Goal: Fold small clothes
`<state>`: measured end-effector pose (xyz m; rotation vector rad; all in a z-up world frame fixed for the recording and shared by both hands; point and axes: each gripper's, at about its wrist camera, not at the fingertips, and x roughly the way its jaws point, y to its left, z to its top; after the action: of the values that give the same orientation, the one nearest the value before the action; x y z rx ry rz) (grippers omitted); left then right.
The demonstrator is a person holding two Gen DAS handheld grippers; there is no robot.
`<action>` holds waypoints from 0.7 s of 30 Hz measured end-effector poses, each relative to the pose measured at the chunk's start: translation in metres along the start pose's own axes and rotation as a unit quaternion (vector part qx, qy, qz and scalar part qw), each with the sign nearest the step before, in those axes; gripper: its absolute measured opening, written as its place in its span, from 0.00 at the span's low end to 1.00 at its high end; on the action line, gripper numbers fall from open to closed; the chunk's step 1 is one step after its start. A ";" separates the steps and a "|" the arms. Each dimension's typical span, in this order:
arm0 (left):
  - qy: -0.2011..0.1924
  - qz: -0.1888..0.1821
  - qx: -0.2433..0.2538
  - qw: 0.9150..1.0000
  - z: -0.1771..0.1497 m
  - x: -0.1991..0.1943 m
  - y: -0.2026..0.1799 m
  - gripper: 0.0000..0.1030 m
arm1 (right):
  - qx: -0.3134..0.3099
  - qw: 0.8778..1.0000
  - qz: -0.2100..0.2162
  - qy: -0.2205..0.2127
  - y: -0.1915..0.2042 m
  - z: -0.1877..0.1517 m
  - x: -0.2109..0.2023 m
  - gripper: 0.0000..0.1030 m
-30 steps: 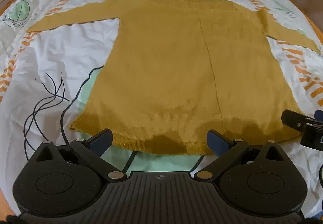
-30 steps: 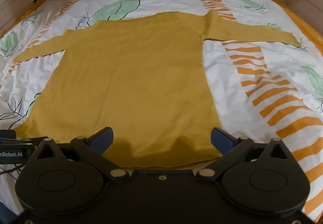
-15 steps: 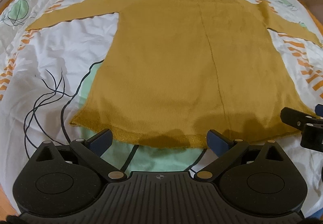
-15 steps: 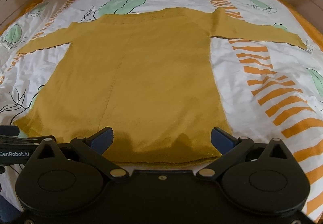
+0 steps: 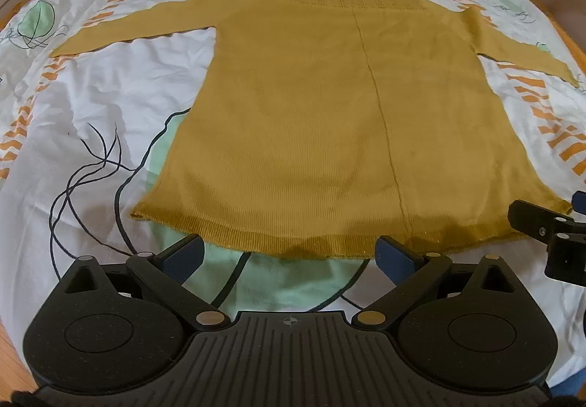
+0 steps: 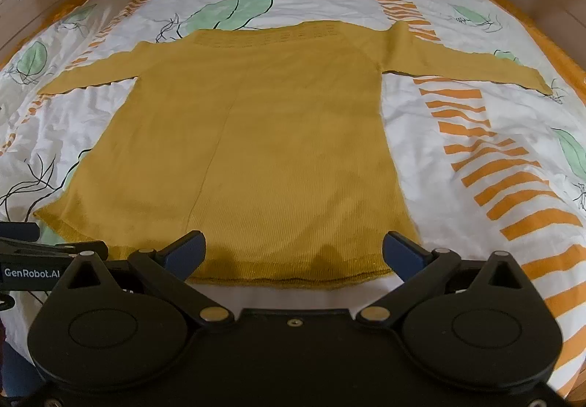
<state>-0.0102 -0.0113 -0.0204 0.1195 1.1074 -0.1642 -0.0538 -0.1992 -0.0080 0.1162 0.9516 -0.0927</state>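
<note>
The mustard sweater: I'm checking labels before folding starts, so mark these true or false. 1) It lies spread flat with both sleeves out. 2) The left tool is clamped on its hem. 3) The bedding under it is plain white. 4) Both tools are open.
1) True: the mustard sweater lies flat, left sleeve and right sleeve stretched sideways.
2) False: the left tool is open near the hem, gripping nothing.
3) False: the duvet is white with green leaves and orange stripes.
4) True: the right tool is open too.
</note>
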 end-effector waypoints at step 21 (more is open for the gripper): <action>-0.035 -0.006 -0.021 0.999 0.005 -0.015 0.008 0.98 | 0.006 1.000 0.010 -0.003 -0.007 -0.002 -0.002 0.99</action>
<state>-0.0110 -0.0036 -0.0051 0.0689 1.0417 -0.1551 -0.0572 -0.2057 -0.0082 0.1356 0.9445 -0.0807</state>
